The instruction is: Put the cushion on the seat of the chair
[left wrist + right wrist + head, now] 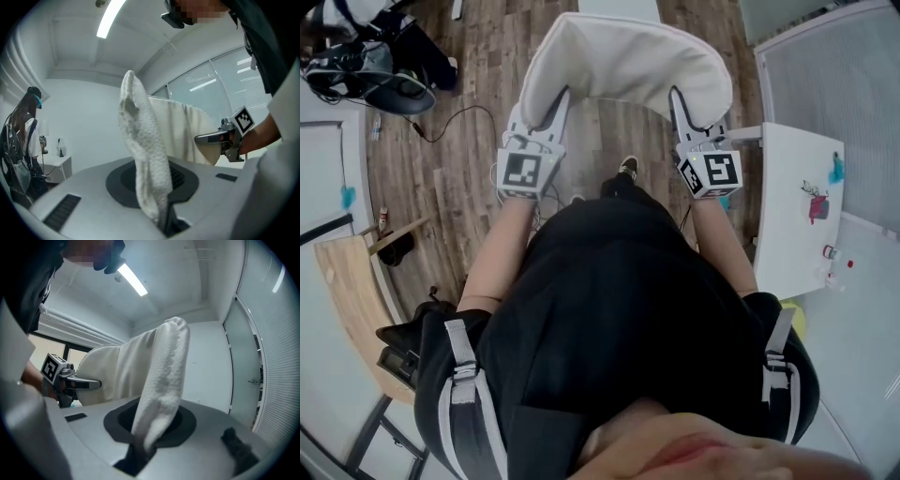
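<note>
Holding the cushion up off the wooden floor, I had the left tool and the right tool each pressed shut on a thin bit of its near edge, one per side. Both tool views showed the fluffy fabric squeezed right down in the jaws.

What worried me: those were shallow pinches on soft, floppy stuff. If one hand got ahead of the other or they pulled apart, I reckoned an edge could slide out and the cushion would swing down from one corner. It was also curved between the tools, so it might land folded, not flat. And a black cable lay on the floor off to the left, a possible snag for a foot.

Hard to see: the chair. I couldn't pick it out in any view, and the cushion blocked whatever was straight ahead. The tool views were mostly cushion and ceiling. How deep the fabric went into the jaws I couldn't tell. The white worktop on the right had small bits on it, too tiny to name.
</note>
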### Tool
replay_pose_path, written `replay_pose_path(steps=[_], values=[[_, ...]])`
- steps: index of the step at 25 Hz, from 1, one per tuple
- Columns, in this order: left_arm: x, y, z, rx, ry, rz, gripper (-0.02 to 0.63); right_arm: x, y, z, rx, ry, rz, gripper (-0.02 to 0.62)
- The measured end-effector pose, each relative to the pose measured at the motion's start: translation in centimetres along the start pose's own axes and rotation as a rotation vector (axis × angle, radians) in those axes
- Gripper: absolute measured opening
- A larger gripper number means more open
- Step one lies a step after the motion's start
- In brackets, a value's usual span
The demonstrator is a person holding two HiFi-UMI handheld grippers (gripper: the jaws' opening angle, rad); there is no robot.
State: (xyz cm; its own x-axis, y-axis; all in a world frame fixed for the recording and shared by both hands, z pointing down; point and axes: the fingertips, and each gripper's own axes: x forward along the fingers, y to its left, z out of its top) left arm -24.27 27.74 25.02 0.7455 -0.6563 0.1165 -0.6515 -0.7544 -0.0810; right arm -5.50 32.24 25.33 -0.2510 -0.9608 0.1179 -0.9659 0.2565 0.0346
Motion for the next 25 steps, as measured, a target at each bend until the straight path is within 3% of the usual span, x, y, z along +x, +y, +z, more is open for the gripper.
replay_pose_path(steps=[25], values=[[14.8, -4.3, 1.9, 0.029, 0.046, 0.043, 0.055, 4.0, -16.0, -0.9, 0.017, -0.007, 0.055, 0.055]])
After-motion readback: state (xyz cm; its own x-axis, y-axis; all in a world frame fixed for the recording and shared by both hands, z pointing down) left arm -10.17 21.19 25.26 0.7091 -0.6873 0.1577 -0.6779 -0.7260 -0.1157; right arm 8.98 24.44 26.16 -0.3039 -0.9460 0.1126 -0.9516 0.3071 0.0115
